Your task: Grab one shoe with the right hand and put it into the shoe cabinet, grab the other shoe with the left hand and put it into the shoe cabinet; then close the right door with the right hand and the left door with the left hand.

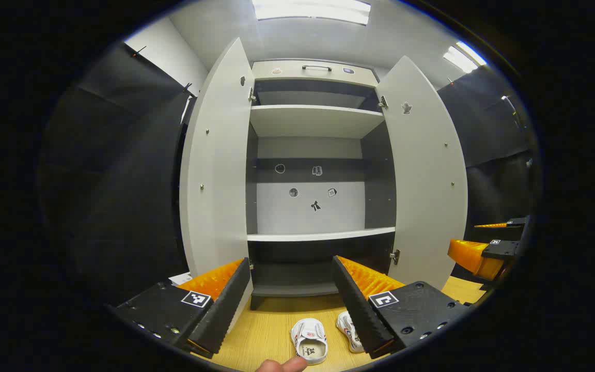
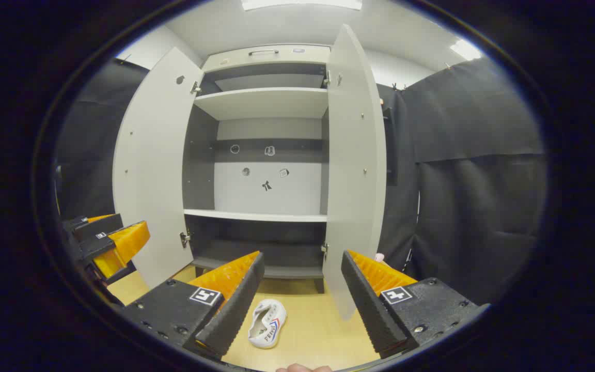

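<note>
1. While both doors stand wide, the shoe cabinet faces the left gripper view head-on, its shelves bare and a few small stickers on its back panel.
2. In the left gripper view, the left gripper hovers above the wooden floor in front of the cabinet, fingers spread apart with nothing between them.
3. Two white shoes lie on that floor below the left gripper: one shoe sits between the fingers' line of sight, the other shoe lies just beside it, partly hidden behind the gripper's right-hand finger.
4. At the far right edge of that view, the right gripper shows beside the right door.
5. In the right gripper view, the right gripper is likewise parted and holds nothing; a white shoe lies on the floor beneath it, near the cabinet's base.
6. Beyond the left door there, the left gripper appears at the left edge.
</note>
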### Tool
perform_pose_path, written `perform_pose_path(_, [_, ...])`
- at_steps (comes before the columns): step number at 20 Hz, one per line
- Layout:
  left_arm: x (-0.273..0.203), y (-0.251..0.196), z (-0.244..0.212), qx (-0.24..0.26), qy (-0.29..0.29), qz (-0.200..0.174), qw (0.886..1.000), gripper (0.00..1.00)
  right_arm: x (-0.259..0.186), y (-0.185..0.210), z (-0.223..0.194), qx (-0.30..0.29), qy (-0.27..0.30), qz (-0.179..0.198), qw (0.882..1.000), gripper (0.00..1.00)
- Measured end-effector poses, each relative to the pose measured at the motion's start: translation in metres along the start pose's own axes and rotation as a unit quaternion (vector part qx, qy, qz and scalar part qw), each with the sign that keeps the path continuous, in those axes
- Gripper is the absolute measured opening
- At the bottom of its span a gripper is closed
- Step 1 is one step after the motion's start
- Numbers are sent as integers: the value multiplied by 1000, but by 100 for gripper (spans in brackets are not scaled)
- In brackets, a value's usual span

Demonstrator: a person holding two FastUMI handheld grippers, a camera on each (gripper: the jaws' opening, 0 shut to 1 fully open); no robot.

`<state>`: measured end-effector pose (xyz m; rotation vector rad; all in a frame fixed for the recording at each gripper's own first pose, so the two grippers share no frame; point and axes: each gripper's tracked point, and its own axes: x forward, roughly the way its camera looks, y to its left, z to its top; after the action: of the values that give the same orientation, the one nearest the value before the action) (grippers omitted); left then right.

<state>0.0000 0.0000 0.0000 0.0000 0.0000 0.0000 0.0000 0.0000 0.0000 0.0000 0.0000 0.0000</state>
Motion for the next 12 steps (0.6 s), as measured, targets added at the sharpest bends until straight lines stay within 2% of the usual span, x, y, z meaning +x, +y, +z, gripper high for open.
perform_pose_path(4, [3, -1, -7, 8, 2, 1, 1000, 95, 1, 1, -2, 2, 2, 2, 1000, 94])
perform_pose_path(6, [5, -6, -8, 5, 4, -5, 1000, 95, 3, -1, -2, 3, 1, 0, 1000, 98])
perform_pose_path(12, [7, -12, -4, 9, -3, -11, 1000, 95, 6, -1, -1, 12, 1, 1, 1000, 98])
